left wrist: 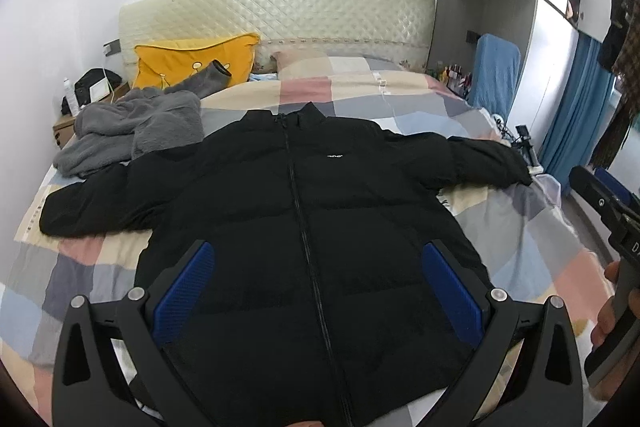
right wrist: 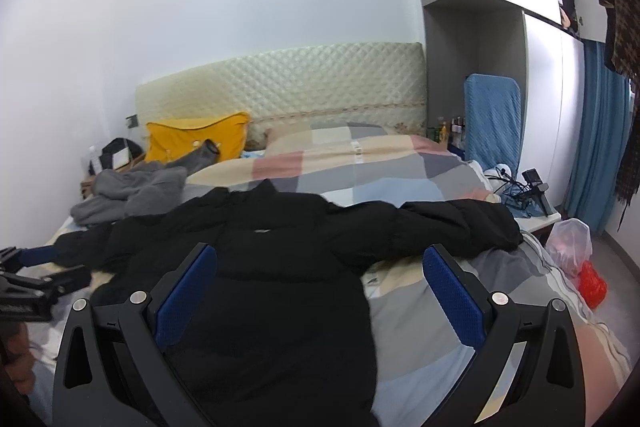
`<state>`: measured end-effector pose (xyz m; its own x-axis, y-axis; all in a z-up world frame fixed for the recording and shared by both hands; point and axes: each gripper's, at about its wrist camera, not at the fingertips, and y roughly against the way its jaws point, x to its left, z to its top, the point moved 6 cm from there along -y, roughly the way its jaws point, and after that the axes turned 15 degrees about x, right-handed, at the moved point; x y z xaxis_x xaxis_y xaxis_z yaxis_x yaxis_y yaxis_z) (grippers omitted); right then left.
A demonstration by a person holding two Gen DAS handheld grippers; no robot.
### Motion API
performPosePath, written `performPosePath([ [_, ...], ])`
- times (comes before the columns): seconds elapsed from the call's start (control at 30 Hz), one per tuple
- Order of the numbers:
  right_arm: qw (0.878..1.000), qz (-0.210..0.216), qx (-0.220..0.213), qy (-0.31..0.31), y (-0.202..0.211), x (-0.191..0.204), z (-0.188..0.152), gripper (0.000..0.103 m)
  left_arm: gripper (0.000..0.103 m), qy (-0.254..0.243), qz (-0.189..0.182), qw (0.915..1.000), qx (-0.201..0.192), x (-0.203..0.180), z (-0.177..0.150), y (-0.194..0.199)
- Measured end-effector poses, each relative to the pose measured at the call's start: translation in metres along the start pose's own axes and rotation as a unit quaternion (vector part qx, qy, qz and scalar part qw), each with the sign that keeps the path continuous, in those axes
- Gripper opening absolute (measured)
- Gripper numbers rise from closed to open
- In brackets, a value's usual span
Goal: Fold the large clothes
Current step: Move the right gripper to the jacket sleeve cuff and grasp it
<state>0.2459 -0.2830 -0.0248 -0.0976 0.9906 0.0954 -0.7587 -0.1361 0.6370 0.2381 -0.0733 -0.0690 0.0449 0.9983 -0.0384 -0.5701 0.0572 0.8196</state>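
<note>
A: Status? Black zip-up puffer jacket [left wrist: 296,227] lies flat, front up, sleeves spread, on the patchwork-quilt bed [left wrist: 520,251].

B: Pre-fold, I'd say. Left gripper [left wrist: 318,291] and right gripper [right wrist: 320,295] hover above it, jaws spread, holding nothing.

A: Next: pinch a sleeve, fold inward.

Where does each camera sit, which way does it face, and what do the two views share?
Left wrist: on the left tool, above the black jacket's hem, facing the headboard; its open blue pads and the right tool show.
Right wrist: on the right tool, lower, over the jacket's right side, facing likewise; the left tool shows.
Shared: jacket, yellow pillow, grey garment.
</note>
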Motion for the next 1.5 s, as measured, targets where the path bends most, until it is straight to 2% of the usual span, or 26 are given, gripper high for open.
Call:
performPosePath([
  [0.13, 1.000, -0.012, -0.006, -0.012, -0.029, -0.020, 0.002, 0.103, 0.103, -0.008, -0.014, 0.9999, -0.003, -0.002, 0.017, -0.028],
  [0.27, 0.999, -0.018, 0.002, -0.029, -0.052, -0.038, 0.002, 0.103, 0.103, -0.008, -0.003, 1.0000, -0.006, 0.008, 0.024, -0.054],
  [0.43, 0.999, -0.029, 0.002, -0.038, -0.067, -0.055, 0.011, 0.103, 0.103, 0.013, -0.006, 0.9999, 0.004, 0.031, 0.023, -0.080],
  [0.57, 0.998, -0.048, 0.002, -0.030, -0.090, -0.070, 0.025, 0.103, 0.103, 0.037, -0.026, 0.9988, 0.017, 0.046, 0.024, -0.098],
  [0.73, 0.997, -0.069, 0.006, -0.030, -0.120, -0.092, 0.032, 0.103, 0.103, 0.041, -0.018, 0.9984, 0.034, 0.054, 0.018, -0.119],
  [0.9, 0.995, -0.071, 0.021, -0.074, -0.160, -0.131, 0.025, 0.103, 0.103, 0.048, -0.009, 0.9984, 0.028, 0.062, 0.010, -0.132],
  [1.07, 0.985, -0.038, 0.052, -0.162, -0.209, -0.180, 0.002, 0.103, 0.103, 0.045, 0.017, 0.9987, 0.016, 0.067, 0.009, -0.144],
  [1.2, 0.978, -0.023, 0.073, -0.195, -0.230, -0.210, -0.004, 0.103, 0.103, 0.056, 0.008, 0.9981, 0.023, 0.072, 0.005, -0.147],
  [1.3, 0.976, -0.019, 0.089, -0.196, -0.238, -0.227, -0.009, 0.103, 0.103, 0.060, 0.005, 0.9977, 0.031, 0.073, 0.000, -0.151],
  [1.4, 0.967, -0.004, 0.097, -0.235, -0.246, -0.259, -0.016, 0.103, 0.103, 0.073, -0.027, 0.9954, 0.056, 0.072, -0.009, -0.160],
  [1.5, 0.954, -0.007, 0.091, -0.284, -0.254, -0.301, -0.017, 0.103, 0.103, 0.072, -0.025, 0.9949, 0.066, 0.068, -0.011, -0.165],
])
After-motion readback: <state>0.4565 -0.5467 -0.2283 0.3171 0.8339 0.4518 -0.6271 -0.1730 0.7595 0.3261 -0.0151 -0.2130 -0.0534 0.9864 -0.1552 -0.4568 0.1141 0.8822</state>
